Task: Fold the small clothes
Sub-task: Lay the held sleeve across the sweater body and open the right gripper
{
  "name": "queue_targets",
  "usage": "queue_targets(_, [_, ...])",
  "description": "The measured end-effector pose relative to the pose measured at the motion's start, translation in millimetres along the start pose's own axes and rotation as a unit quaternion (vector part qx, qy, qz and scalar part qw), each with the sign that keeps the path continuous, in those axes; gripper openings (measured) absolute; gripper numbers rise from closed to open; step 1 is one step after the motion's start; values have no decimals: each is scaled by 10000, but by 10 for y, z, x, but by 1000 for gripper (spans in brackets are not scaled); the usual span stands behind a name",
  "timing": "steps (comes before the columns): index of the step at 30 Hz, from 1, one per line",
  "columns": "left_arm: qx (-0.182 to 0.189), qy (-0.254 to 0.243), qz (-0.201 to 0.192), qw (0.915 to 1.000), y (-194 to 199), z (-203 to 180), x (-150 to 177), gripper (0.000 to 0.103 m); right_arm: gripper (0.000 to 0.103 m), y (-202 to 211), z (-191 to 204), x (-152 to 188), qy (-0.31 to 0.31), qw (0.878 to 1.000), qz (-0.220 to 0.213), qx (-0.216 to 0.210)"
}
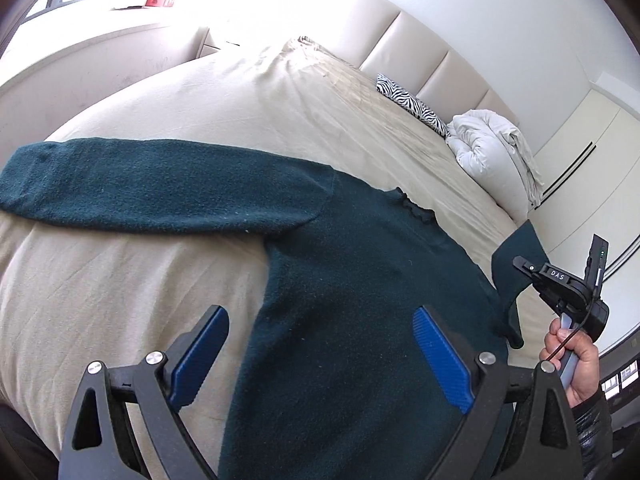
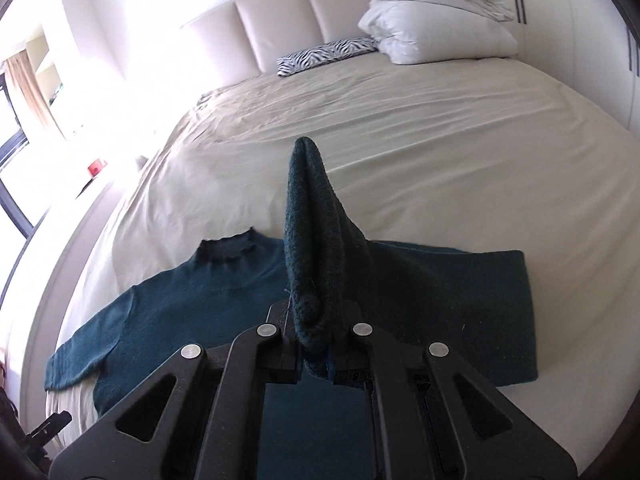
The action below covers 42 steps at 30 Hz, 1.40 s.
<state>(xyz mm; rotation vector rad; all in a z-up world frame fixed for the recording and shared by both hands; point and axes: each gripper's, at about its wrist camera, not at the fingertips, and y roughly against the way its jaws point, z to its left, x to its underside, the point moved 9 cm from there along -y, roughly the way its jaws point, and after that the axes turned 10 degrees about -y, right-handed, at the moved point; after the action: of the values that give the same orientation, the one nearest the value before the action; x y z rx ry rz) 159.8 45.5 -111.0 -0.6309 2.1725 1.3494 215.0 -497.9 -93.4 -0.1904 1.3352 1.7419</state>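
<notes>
A dark green sweater (image 1: pixel 352 280) lies flat on the beige bed sheet (image 1: pixel 260 120), its left sleeve (image 1: pixel 140 188) stretched out to the left. My left gripper (image 1: pixel 320 332) is open and empty, hovering over the sweater's body near its left side. My right gripper (image 2: pixel 316 344) is shut on the sweater's right sleeve (image 2: pixel 316 232) and holds it lifted above the body; it also shows at the right in the left wrist view (image 1: pixel 524 270). The sweater's body and collar (image 2: pixel 228 248) lie flat in the right wrist view.
A zebra-print cushion (image 2: pixel 324 54) and a folded white duvet (image 2: pixel 436 20) lie at the padded headboard (image 2: pixel 288 12). A bright window (image 2: pixel 16 120) is on the left. White wardrobe doors (image 1: pixel 580 152) stand on the right.
</notes>
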Motion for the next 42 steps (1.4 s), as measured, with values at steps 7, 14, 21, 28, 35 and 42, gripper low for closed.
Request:
queue_targets(7, [-246, 299, -149, 9991, 102, 424, -57, 95, 9, -752, 1396, 1047, 814, 9916, 911, -422])
queue_targets(14, [-217, 324, -47, 9992, -8, 445, 1, 96, 45, -574, 1480, 1945, 691, 9867, 1193, -859])
queue_targets(21, [55, -344, 270, 9990, -512, -180, -96, 96, 46, 423, 733, 1664, 72, 9922, 403, -1177])
queue_targets(28, [125, -1002, 889, 9909, -1414, -759, -339, 87, 46, 966, -158, 1429, -458, 9928, 85, -1105])
queue_targets(35, [-198, -1324, 1350, 9818, -2035, -877, -345, 62, 46, 1188, -935, 1137, -690, 9951, -176, -683])
queue_targets(42, [-213, -1795, 962, 9788, -2032, -1078, -505, 9, 46, 728, -1449, 748, -984, 9943, 181, -358])
